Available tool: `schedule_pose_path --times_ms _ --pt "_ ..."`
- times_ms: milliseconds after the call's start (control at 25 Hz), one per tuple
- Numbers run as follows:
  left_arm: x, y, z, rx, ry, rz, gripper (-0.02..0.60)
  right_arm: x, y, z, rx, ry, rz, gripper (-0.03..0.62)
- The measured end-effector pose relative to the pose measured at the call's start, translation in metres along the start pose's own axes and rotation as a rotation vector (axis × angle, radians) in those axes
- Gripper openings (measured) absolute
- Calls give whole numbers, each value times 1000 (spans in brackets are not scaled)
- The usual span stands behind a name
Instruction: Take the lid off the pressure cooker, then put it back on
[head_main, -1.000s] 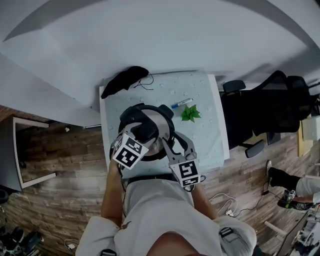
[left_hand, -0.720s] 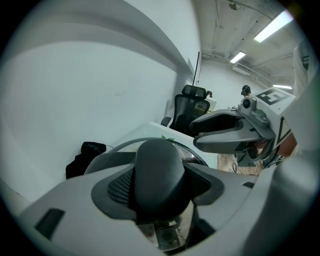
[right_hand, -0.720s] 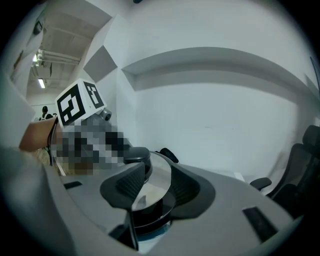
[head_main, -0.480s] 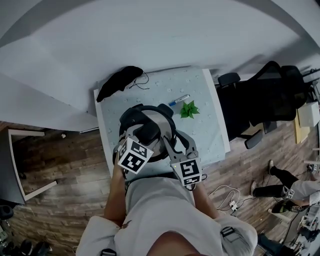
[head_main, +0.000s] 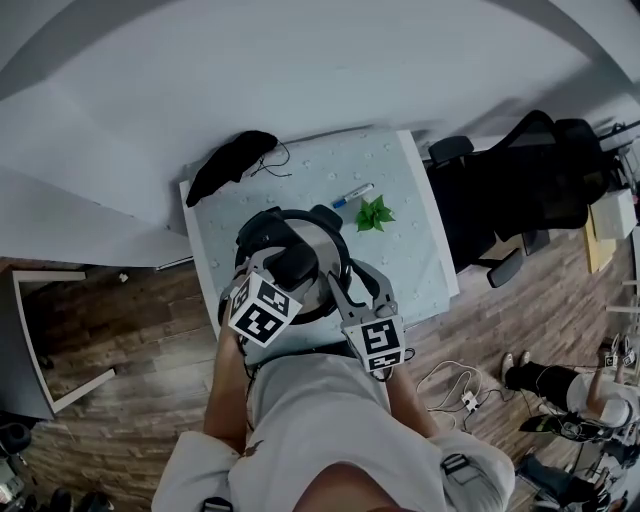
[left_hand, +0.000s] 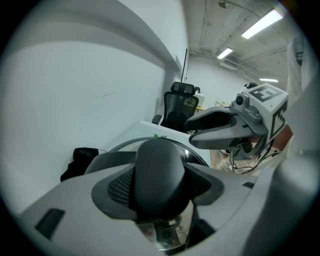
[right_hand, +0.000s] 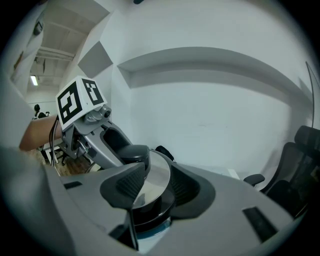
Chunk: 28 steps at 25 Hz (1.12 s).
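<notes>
A steel pressure cooker (head_main: 322, 248) with its lid (right_hand: 157, 172) on stands on the pale table (head_main: 400, 260), near its front edge. My left gripper (head_main: 290, 265) comes down on the lid's top, its jaws closed on the black lid knob (left_hand: 160, 172); the knob fills the gap in my left gripper (left_hand: 160, 187). My right gripper (head_main: 336, 286) reaches the cooker's near right side. In the right gripper view my right gripper (right_hand: 152, 187) straddles the lid's edge, pads against a black side handle (right_hand: 150, 210) under the rim.
A black cloth (head_main: 230, 165) lies at the table's far left corner. A blue marker (head_main: 352, 195) and a small green plant sprig (head_main: 375, 213) lie beyond the cooker. A black office chair (head_main: 520, 190) stands right of the table; cables (head_main: 450, 390) trail on the floor.
Both grippers keep their hold and place on the cooker. Only the head view has drifted a little, and a person at the right edge has walked on.
</notes>
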<state>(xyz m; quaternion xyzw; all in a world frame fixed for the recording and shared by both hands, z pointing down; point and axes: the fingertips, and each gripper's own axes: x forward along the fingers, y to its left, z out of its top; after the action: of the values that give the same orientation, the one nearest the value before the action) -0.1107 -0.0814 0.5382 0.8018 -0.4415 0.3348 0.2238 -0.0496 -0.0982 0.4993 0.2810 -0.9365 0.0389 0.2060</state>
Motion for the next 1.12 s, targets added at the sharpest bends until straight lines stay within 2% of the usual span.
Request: schedule_pose_path --times_ms 1120 --pt "-2 -5 -1 226 26 -198 281 -10 8 -4 40 19 -110 167"
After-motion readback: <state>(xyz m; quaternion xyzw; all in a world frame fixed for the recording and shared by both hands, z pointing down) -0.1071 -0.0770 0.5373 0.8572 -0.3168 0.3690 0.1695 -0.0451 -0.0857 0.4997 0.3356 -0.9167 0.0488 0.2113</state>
